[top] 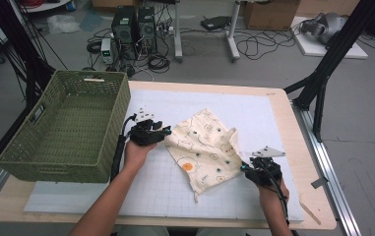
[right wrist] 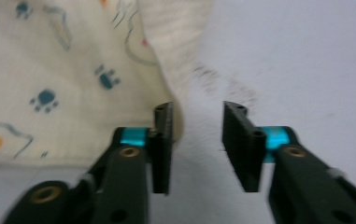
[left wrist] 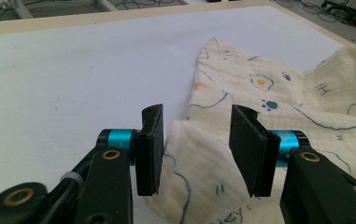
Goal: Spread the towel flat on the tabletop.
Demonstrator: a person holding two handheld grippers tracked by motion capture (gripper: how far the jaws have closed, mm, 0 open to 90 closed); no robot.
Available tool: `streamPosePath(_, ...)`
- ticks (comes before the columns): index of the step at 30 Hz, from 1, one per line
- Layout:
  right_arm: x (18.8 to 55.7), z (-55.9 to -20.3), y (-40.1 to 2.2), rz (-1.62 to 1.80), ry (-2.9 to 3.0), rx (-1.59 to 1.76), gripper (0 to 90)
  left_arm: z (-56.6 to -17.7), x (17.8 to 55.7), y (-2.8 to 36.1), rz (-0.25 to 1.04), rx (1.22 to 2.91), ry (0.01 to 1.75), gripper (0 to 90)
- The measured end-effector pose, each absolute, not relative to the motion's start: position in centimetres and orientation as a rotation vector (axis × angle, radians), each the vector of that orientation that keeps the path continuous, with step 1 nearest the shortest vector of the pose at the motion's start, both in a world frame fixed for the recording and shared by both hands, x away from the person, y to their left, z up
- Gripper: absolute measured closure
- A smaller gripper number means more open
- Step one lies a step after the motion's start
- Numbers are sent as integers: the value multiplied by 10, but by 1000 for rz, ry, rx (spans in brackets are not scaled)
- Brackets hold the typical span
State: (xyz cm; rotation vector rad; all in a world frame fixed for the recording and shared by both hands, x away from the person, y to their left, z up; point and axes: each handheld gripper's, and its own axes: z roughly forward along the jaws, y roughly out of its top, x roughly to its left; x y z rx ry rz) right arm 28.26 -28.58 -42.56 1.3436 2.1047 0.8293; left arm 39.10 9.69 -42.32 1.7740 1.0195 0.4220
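One wooden-edged table (top: pixel 293 147) with a white gridded mat stands on a grey floor; a woven green basket (top: pixel 67 128) sits left, a crumpled cream printed cloth (top: pixel 207 147) at centre. Left gripper (left wrist: pixel 196 144): jaws apart, straddling the cloth's edge, not pinching. Right gripper (right wrist: pixel 196 140): jaws apart, empty, cloth just beside.

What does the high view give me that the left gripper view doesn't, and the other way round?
High view: the green basket at the table's left, the right tongs at the cloth's right edge, and floor clutter beyond. Left gripper view: the left tongs open, cloth edge lying between the jaws, unpinched. Both: the cream printed cloth on the white mat.
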Motion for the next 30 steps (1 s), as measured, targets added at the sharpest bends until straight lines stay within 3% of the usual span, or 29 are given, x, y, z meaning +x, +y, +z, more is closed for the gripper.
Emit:
streamPosePath(4,282,-407,-287,1020,2009,1250,483,-422,388,97,421,1783,1008,552)
streamPosePath(11,316,-405,-272,947,2015,1203,480,-418,384,99,409,1781,996,544)
streamPosePath(21,339,-443,-294,830,2151,1300,720,-414,375,88,393,1829,938,534)
streamPosePath(24,333,-444,-298,860,2160,1321,867,-413,374,88,393,1835,936,532)
streamPosePath(30,317,-439,-308,789,2209,1305,893,-411,367,92,400,1813,928,534)
